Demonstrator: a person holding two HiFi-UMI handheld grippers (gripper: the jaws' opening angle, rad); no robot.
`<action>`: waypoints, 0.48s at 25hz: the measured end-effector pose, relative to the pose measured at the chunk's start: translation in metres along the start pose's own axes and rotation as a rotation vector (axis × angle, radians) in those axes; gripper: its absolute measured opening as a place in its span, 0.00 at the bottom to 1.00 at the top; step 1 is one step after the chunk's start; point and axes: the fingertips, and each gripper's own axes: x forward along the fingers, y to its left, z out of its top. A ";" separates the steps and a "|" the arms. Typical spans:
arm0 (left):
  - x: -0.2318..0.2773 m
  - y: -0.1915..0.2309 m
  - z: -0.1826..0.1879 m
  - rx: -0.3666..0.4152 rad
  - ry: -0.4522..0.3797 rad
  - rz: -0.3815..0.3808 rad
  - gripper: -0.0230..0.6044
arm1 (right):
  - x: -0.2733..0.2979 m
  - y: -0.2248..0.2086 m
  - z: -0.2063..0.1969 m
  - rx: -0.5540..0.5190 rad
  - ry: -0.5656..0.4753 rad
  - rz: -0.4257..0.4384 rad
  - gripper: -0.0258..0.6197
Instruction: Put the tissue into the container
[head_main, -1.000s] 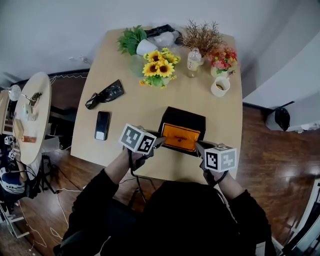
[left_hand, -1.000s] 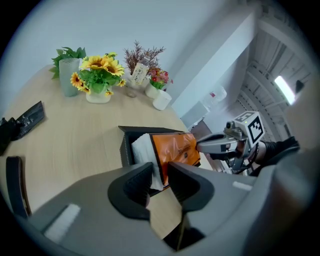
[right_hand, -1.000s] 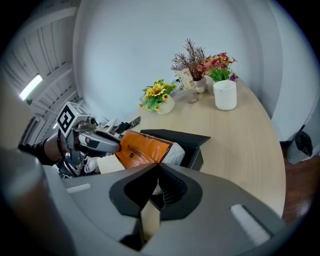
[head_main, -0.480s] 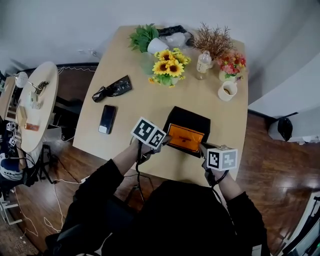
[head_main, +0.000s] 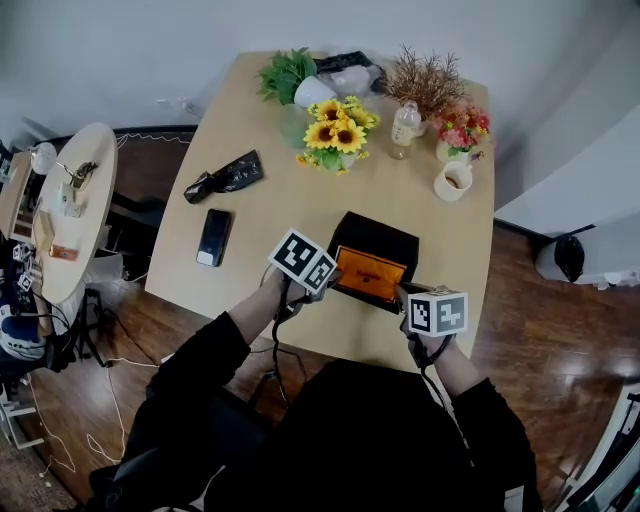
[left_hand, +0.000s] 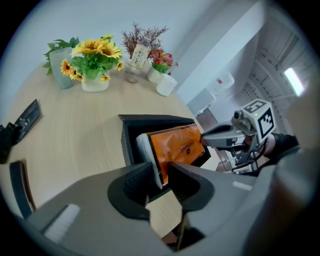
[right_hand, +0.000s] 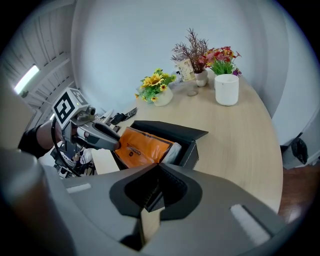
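The tissue pack (head_main: 368, 275), wrapped in orange, is seen lying in the open black container (head_main: 375, 232). Its white end is pinched at the edge by the left gripper (left_hand: 160, 170) at the container's left side. At the container's right side the right gripper (right_hand: 159, 172) is held with its jaws pressed together, its tip against the orange wrapper; whether any wrapper is caught there cannot be told. Beyond the container, a white mug (head_main: 452, 181) holding brown liquid and a white pot (left_hand: 95, 83) of sunflowers are set well apart from it.

Bright even indoor light, soft shadows, fisheye-warped edges, blurred near foreground
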 end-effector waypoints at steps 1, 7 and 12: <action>0.001 0.000 -0.001 0.019 0.018 0.019 0.17 | 0.000 0.000 0.000 -0.014 0.009 -0.011 0.05; 0.002 0.000 -0.006 0.149 0.102 0.118 0.17 | 0.002 0.003 -0.003 -0.142 0.070 -0.047 0.05; 0.005 0.001 -0.005 0.309 0.153 0.213 0.18 | 0.002 0.006 -0.007 -0.268 0.141 -0.058 0.06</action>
